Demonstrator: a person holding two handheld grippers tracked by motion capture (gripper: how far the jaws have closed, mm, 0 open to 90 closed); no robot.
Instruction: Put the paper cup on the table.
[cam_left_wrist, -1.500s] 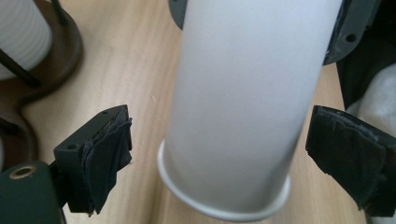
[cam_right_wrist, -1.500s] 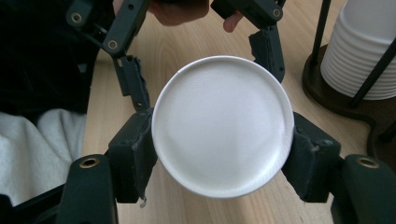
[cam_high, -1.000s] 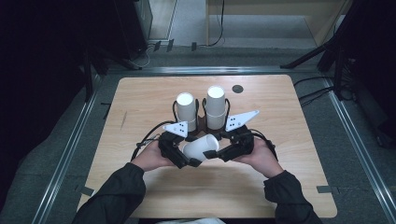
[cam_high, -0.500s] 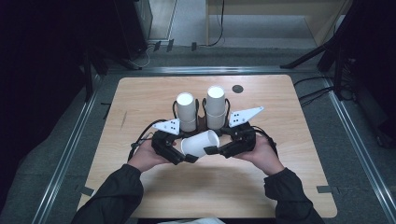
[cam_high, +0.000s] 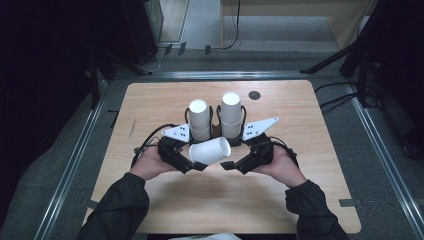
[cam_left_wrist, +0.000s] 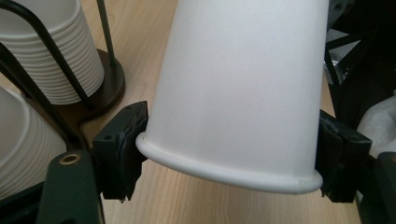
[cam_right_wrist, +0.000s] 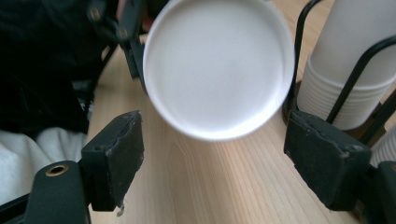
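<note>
Your left gripper (cam_high: 196, 164) has its fingers (cam_left_wrist: 122, 149) clamped on the rim end of the single white cup (cam_high: 210, 151), one pad on each side of the rolled lip; the cup lies on its side above the counter (cam_high: 150, 100), just in front of the cup rack (cam_high: 215, 131), with its closed base turned toward your right hand. In the left gripper view the cup's far end runs off the top edge, so you cannot see its base there, and the right-hand pad is partly tucked behind the cup wall. Your right gripper (cam_high: 231, 165) sits just on the other side of the cup: its fingers (cam_right_wrist: 116, 156) have just been opening and now stand apart, clear of the cup, with bare counter between them. In the right gripper view the cup's round base (cam_right_wrist: 219, 70) floats ahead of the pads, slightly blurred at its lower edge and cut off at the top, and your left gripper behind it is dark and hard to read. Beyond the cup, the rack holds two upright stacks of white cups, the left stack (cam_high: 199, 119) and the right stack (cam_high: 231, 114); from above, the grey plates on the grippers and the held cup cover the rack's base, and the wire uprights are thin and hard to follow. Farther back from the rack, near the counter's far edge, lies a small dark round thing (cam_high: 254, 95), too small to identify.
</note>
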